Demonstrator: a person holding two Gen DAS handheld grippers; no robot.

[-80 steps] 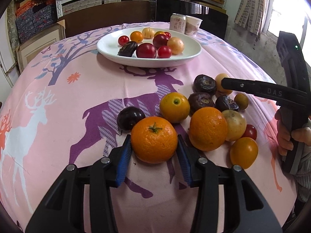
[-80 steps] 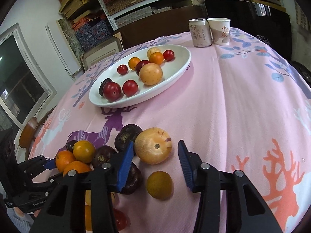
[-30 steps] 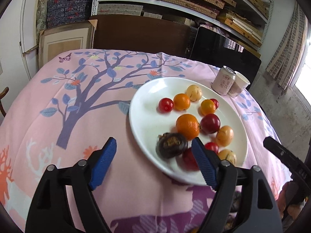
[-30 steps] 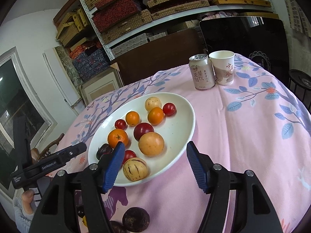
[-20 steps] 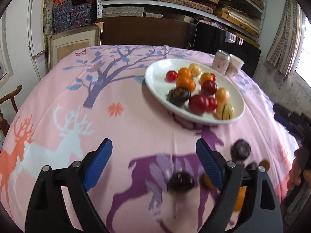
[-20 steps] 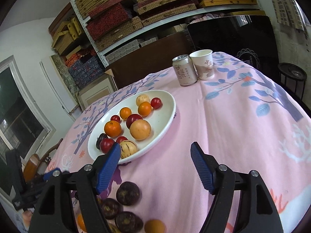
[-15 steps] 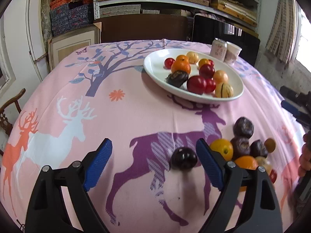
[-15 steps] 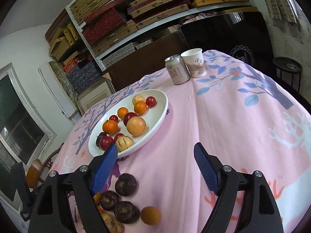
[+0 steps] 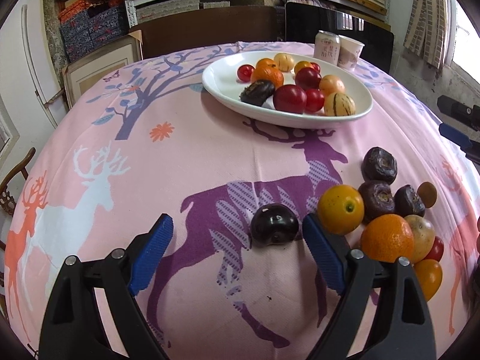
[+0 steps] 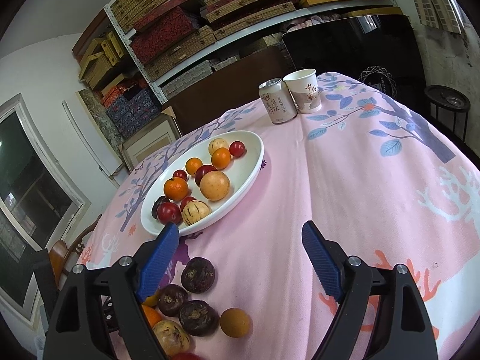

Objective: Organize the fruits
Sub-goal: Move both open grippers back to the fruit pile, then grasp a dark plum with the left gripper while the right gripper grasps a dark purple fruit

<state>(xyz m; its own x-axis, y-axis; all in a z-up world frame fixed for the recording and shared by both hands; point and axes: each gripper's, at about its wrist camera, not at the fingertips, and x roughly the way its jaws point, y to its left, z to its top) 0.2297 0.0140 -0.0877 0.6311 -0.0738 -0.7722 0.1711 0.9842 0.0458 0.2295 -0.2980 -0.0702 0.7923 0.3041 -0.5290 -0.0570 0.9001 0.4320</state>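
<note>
A white oval plate [image 9: 222, 87] [image 10: 249, 162] at the far side of the pink tablecloth holds several fruits, among them an orange [image 9: 267, 75] and a striped pale melon [image 9: 339, 105]. Loose fruits lie near me: a dark plum [image 9: 274, 232], an orange [image 9: 387, 237], a yellow-orange fruit [image 9: 340, 213] and wrinkled dark fruits [image 9: 379, 165] [image 10: 198, 274]. My left gripper [image 9: 237, 222] is open, with the plum lying untouched by its right finger. My right gripper [image 10: 240, 229] hangs above the cloth, its jaws opening, no fruit gripped. It shows at the left wrist view's right edge [image 9: 456, 121].
A drink can [image 10: 277, 102] and a paper cup [image 10: 304, 93] stand behind the plate. Shelves of boxes fill the back wall. A wooden chair [image 9: 12, 186] is at the table's left and a black stool [image 10: 447, 99] at its right. The tablecloth drops away at the edges.
Both grippers let go of the orange and the striped melon, which now lie on the plate. Both opened wider and drew back from the plate toward the loose fruits.
</note>
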